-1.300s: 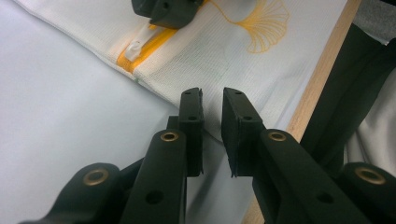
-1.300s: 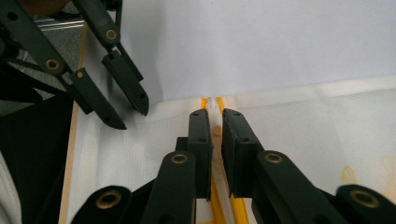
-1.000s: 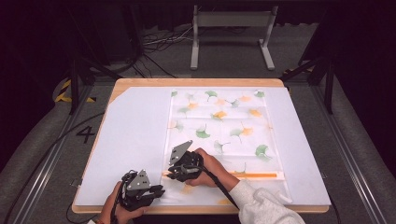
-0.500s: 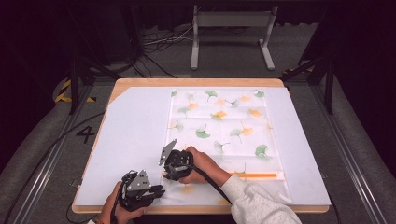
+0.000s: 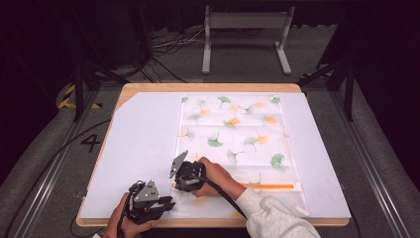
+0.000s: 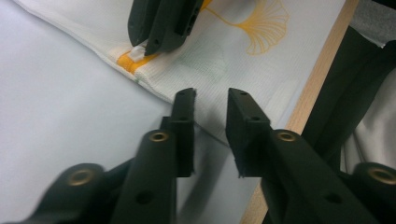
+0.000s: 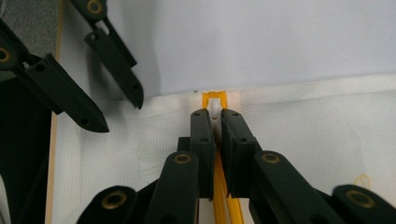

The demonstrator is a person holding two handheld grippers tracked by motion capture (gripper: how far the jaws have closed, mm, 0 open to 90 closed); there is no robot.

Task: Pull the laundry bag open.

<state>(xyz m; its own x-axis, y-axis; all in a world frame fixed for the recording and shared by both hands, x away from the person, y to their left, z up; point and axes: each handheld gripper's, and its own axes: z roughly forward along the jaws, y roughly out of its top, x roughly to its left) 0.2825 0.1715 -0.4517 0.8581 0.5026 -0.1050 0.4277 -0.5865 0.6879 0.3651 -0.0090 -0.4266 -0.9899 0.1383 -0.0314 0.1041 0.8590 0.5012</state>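
Right tool (image 7: 214, 122) nipping white zipper pull (image 7: 214, 107), seemingly gripped, left tool (image 6: 211, 103) slightly open, empty

The high view is soft and grainy: the white sheet-covered wooden table (image 5: 148, 144) glows brightly, its surroundings nearly black. In both gripper views light seems to fall from above, casting soft shadows, and the nearest black parts blur.

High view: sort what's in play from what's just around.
In play:
- mesh bag with ginkgo print
- orange zipper
- white zipper pull, pinched by the right gripper
- left gripper, jaws apart at the bag's edge

Just around:
- white table cover
- metal stand
- floor cables
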